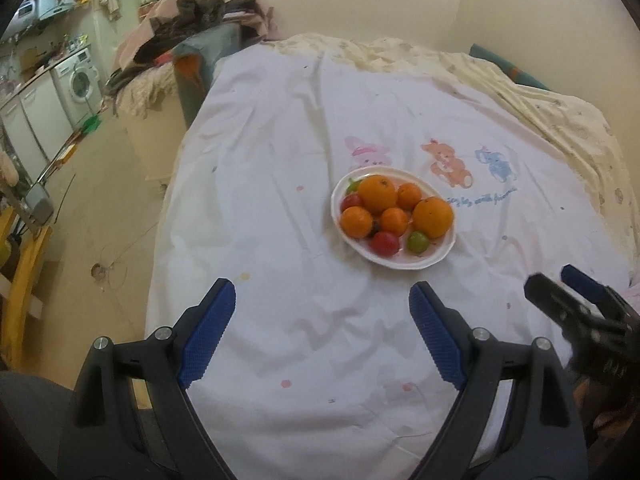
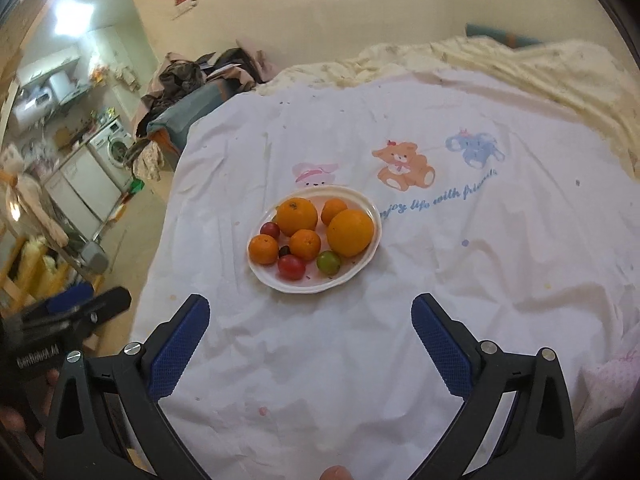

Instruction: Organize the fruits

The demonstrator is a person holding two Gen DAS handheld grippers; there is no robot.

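Note:
A white oval plate (image 1: 400, 266) (image 2: 320, 288) sits mid-bed on a white sheet. It holds two large oranges (image 1: 378, 192) (image 2: 350, 232), three smaller mandarins (image 1: 356, 222) (image 2: 305, 244), red round fruits (image 1: 385, 243) (image 2: 291, 267) and a green one (image 1: 418, 241) (image 2: 328, 261). My left gripper (image 1: 322, 286) hangs open above the sheet, short of the plate, with nothing between its blue pads. My right gripper (image 2: 312, 300) is open wide and empty, also nearer than the plate. Each shows at the edge of the other's view: the right gripper (image 1: 554, 276) and the left gripper (image 2: 104, 296).
The sheet (image 2: 400, 320) bears cartoon animals and blue lettering beyond the plate. A cream blanket (image 1: 540, 100) lies bunched along the far and right side. A pile of clothes (image 1: 192, 20) sits at the far left corner. The floor, a washing machine (image 1: 82, 82) and yellow wooden furniture (image 1: 24, 280) lie left.

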